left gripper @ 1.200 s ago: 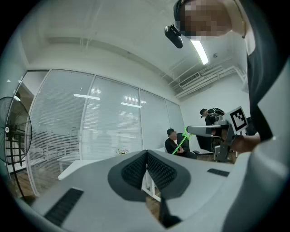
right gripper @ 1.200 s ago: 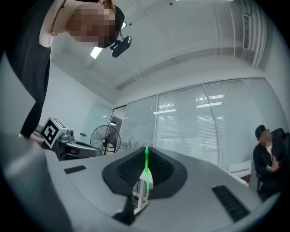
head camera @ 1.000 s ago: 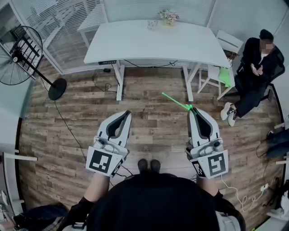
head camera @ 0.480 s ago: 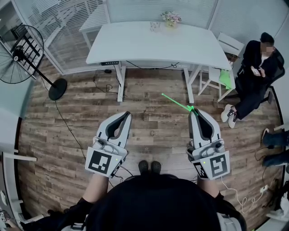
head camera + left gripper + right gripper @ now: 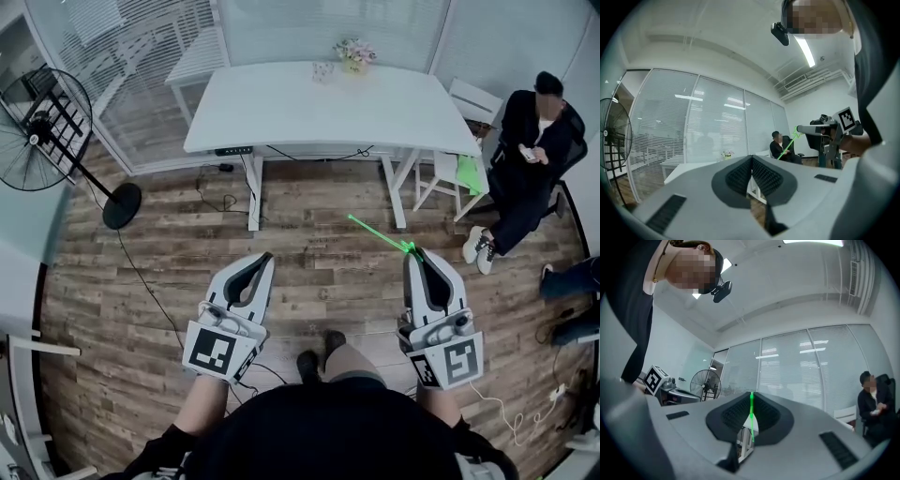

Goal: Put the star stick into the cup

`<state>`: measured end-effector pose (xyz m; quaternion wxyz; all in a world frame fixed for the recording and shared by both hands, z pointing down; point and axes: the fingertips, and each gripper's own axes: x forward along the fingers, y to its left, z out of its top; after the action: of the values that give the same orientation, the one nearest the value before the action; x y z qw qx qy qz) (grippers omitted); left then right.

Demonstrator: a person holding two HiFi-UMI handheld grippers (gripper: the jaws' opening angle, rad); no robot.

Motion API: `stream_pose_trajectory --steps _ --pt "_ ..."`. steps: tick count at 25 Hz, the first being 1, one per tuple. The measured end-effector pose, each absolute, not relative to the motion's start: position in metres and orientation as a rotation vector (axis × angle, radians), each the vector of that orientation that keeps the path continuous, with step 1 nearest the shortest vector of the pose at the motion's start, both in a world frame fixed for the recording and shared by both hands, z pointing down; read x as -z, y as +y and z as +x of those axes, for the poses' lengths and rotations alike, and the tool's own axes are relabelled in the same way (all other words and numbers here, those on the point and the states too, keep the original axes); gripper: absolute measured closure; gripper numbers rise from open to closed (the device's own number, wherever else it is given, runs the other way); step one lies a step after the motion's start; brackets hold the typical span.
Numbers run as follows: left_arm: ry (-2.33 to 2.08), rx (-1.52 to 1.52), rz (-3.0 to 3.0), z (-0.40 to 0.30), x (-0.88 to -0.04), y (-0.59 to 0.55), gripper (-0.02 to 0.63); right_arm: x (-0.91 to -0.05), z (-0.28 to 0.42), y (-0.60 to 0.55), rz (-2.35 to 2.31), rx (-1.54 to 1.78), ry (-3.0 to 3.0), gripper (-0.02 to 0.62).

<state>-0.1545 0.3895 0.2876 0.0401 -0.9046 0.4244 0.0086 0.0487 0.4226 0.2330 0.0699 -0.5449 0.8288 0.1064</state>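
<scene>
Star stick is pinched at 1 end in right gripper, slanting far-left over the floor, prob. for carrying to far table w/ apparent cup. Left gripper jaws pressed together, empty.

Grippers: two, the left gripper and the right gripper. Green stick: one. White table: one. Standing fan: one. Flower bunch: one. Cup: one. Seated person: one.

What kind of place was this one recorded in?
Probably an office: a long white desk, glass partitions with blinds behind it, and a pedestal fan standing on the floor.
</scene>
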Motion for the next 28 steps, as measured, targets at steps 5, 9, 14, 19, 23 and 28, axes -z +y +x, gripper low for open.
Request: stream_pose_trajectory --steps 5,9,14,19,23,28 --pt "1.335 0.138 -2.808 -0.16 -0.301 0.379 0.592 -0.221 0.048 0.413 -1.626 -0.312 2.459 0.574" --pt "1.316 0.077 -2.785 -0.157 -0.291 0.367 0.592 -0.213 0.047 0.402 -1.598 -0.308 2.452 0.574" --pt "1.285 -0.046 -2.747 -0.149 -0.285 0.347 0.592 -0.226 0.059 0.383 -1.633 -0.349 2.463 0.574" --pt "1.318 -0.02 -2.735 -0.15 -0.286 0.317 0.592 -0.224 0.056 0.35 -1.591 -0.363 2.441 0.574" --pt "1.343 0.03 -2.752 -0.137 -0.293 0.285 0.592 -0.223 0.071 0.316 -1.608 -0.402 2.445 0.574" --pt "1.323 -0.03 -2.733 -0.117 -0.285 0.244 0.592 -0.222 0.082 0.273 -1.588 -0.415 2.454 0.574"
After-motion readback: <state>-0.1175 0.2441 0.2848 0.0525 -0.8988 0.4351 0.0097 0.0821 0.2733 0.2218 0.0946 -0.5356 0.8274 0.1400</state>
